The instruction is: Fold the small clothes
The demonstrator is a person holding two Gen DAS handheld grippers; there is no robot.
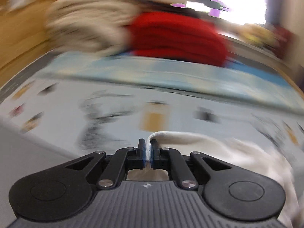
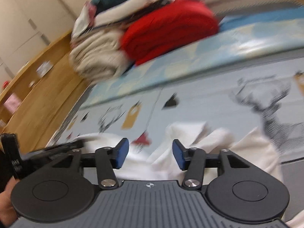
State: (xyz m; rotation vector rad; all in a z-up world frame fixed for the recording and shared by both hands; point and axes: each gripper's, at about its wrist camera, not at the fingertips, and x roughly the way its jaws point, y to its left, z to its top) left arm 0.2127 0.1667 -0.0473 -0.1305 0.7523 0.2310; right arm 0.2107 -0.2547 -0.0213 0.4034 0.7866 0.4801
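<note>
A small white garment lies on the pale printed mat. My left gripper is shut on a folded edge of it, and the cloth trails to the right. In the right wrist view the same white garment lies crumpled under and ahead of my right gripper, which is open just above it with nothing between its blue pads. The left gripper shows blurred at the left of that view. Both views are motion-blurred.
A pile of clothes stands at the far edge of the mat: a red garment beside cream and white folded pieces. A wooden cabinet runs along the left. A blue patterned mat lies beneath the pile.
</note>
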